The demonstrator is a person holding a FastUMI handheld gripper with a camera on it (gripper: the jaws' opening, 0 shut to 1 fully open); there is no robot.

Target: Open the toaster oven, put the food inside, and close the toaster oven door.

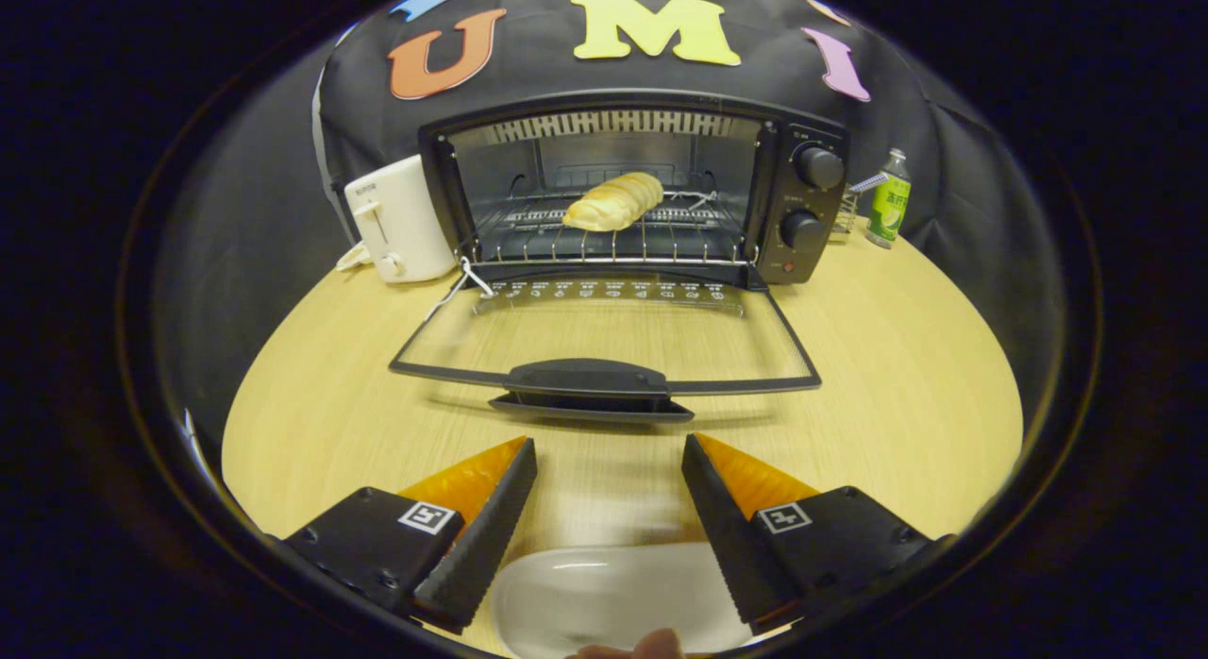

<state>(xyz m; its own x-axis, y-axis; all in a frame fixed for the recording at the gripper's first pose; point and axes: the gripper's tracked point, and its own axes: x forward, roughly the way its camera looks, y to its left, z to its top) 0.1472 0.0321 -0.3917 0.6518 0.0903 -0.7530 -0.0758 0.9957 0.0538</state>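
Observation:
A black toaster oven [802, 196] stands at the back of the wooden table with its glass door [604, 343] folded down flat toward me. A pale bread roll [614, 202] lies on the wire rack [604, 239] inside the oven. The door's handle [587, 378] is just ahead of my fingers. My gripper [609, 451] is open above the table, nothing between its fingers. A white plate [613, 598] sits low between the fingers, close to me, with nothing on the part I can see.
A white pop-up toaster [401, 220] stands left of the oven, its cord beside it. A green drink bottle [888, 202] and a small wire rack [847, 211] are at the oven's right. A fingertip [651, 647] shows at the plate's near edge.

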